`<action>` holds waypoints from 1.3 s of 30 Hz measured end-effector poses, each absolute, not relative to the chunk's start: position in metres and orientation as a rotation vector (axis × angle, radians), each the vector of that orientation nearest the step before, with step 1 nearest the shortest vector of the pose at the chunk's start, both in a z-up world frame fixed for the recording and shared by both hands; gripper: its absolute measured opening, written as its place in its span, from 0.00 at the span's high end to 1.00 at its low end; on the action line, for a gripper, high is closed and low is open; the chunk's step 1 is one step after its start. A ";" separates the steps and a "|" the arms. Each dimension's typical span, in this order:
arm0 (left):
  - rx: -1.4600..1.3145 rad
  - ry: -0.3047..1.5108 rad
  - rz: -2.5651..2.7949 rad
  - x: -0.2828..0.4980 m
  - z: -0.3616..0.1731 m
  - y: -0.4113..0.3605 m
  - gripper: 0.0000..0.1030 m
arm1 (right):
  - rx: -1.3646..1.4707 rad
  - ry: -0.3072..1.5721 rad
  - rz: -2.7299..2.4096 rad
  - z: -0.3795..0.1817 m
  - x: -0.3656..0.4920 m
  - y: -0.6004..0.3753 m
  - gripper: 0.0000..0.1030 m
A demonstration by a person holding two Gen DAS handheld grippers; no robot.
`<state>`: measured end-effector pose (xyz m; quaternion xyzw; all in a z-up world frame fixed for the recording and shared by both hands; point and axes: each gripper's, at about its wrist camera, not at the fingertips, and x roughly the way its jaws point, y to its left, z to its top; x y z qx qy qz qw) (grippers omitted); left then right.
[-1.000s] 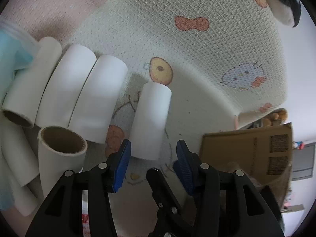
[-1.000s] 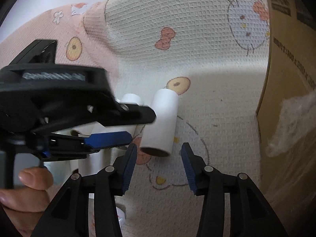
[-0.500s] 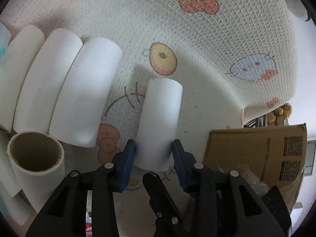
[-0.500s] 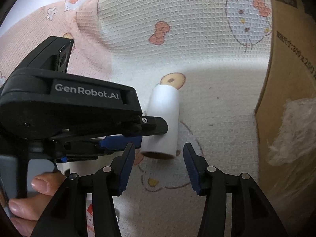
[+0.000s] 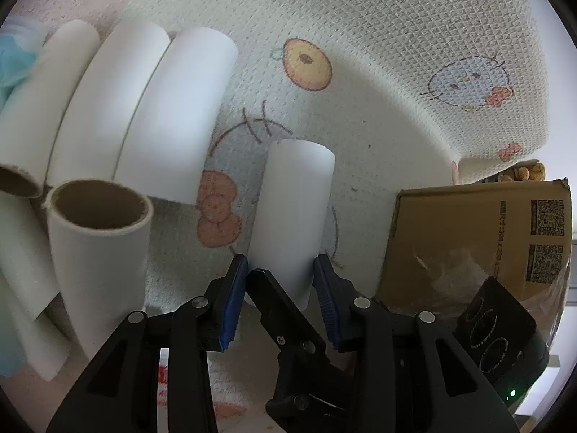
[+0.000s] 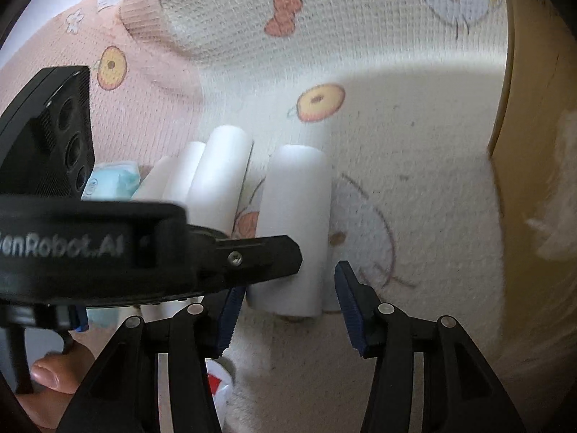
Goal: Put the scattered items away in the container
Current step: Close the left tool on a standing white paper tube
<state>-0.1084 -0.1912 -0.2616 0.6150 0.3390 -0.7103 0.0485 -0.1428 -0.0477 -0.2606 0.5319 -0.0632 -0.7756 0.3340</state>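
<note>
The left gripper point(image 5: 280, 281) has its blue-padded jaws closed in on the near end of a white cardboard tube point(image 5: 292, 213) that lies on a cream blanket point(image 5: 378, 83) printed with cartoon faces, bows and orange fruit. Both pads press the tube's sides, one on each flank, so the tube is clamped between them with its far end pointing away from the camera.

To the left of that tube, well apart from it, three more white tubes point(image 5: 144, 108) lie side by side and touching one another. In front of them a further tube point(image 5: 101, 249) points its open brown mouth toward the camera. A pale blue packet point(image 5: 14, 61) sits at the far left edge, just beside the outermost tube.

A brown cardboard box point(image 5: 479, 238) stands to the right of the held tube — printed codes show on its side, and something white and crumpled lies inside it.

From the right wrist camera, the right gripper point(image 6: 286, 297) hangs near the same tube point(image 6: 294, 223) with its jaws spread wide and nothing between them; the tube's near end lies just ahead of the gap. The left gripper's black body point(image 6: 108, 245) crosses this view from the left, a fingertip point(image 6: 47, 375) visible beneath it. The box wall point(image 6: 530, 180) rises along the right edge of this view.
</note>
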 end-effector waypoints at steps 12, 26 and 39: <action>1.808 0.906 -2.257 -0.116 -0.251 -0.192 0.58 | 1.421 -0.109 -1.958 -0.262 -0.134 -0.056 0.59; 1.843 0.871 -2.241 -0.126 -0.263 -0.186 0.56 | 1.506 -0.171 -1.926 -0.270 -0.137 -0.054 0.59; 1.689 0.977 -2.375 -0.103 -0.229 -0.198 0.56 | 1.444 -0.227 -1.916 -0.247 -0.126 -0.058 0.59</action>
